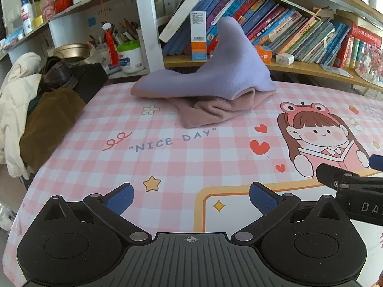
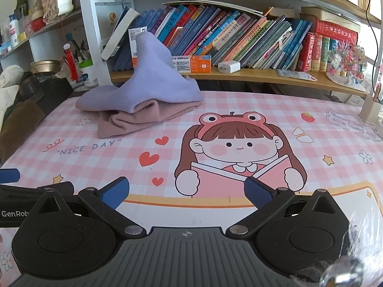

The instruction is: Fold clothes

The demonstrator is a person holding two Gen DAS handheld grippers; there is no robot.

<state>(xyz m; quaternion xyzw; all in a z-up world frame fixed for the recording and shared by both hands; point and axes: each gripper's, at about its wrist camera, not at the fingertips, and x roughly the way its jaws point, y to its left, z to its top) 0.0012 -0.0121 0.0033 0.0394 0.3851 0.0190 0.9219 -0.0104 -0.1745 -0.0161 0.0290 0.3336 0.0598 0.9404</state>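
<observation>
Left gripper (image 1: 191, 197): jaws spread wide, holding nothing, low over the near part of the pink checked tablecloth (image 1: 191, 157).
Right gripper (image 2: 186, 195): likewise spread and empty, just beside the left one (each shows at the edge of the other's view).
Cloth (image 1: 215, 76): lilac on one face, dusty pink on the other, crumpled at the table's far side with one corner standing up in a peak, well apart from both grippers.
Behind it: shelf of books (image 2: 239, 35).

Left tool (image 1: 191, 197): black linkage arms, blue ribbed fingertips (image 1: 262, 197), silver pivot screws, grey ridged body. Right tool (image 2: 186, 192): identical; white "GenRob" lettering visible.
</observation>
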